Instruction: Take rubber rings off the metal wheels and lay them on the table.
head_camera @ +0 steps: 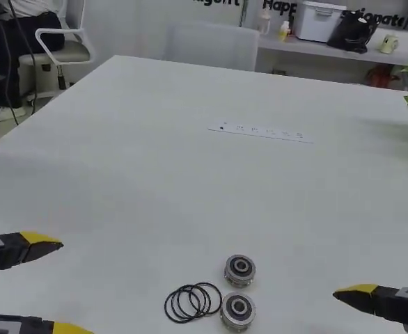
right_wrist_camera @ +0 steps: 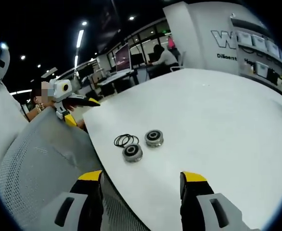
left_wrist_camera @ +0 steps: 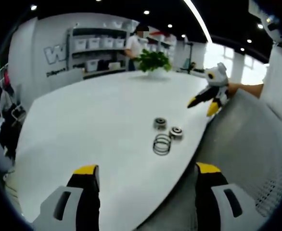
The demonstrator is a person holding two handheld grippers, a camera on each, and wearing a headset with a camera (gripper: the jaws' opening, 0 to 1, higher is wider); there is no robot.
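Hovering at eight o'clock in the head view, the left tongs point(left_wrist_camera: 146, 168) stand wide and hold nothing, just off the near edge of the surface point(head_camera: 190, 174). At six o'clock a loose heap of thin black rubber rings point(head_camera: 192, 301) lies flat on that surface, overlapping one another. At its three o'clock side it is up against the nearer wheel point(head_camera: 237, 308). The farther wheel point(head_camera: 239, 270) sits at twelve o'clock of the nearer one, close by but apart from it. Both wheels lie flat with the hub up. At four o'clock the right tongs point(right_wrist_camera: 142, 176) are likewise spread wide and empty, well apart from the wheels.

The stripping looks largely done, since several rings are already laid down. Whether a ring is left in either wheel's groove is too small to tell. If one is, the next move probably calls for one pair of tongs to pin that wheel. The other pair would close narrowly on the thin ring and roll it over the rim.
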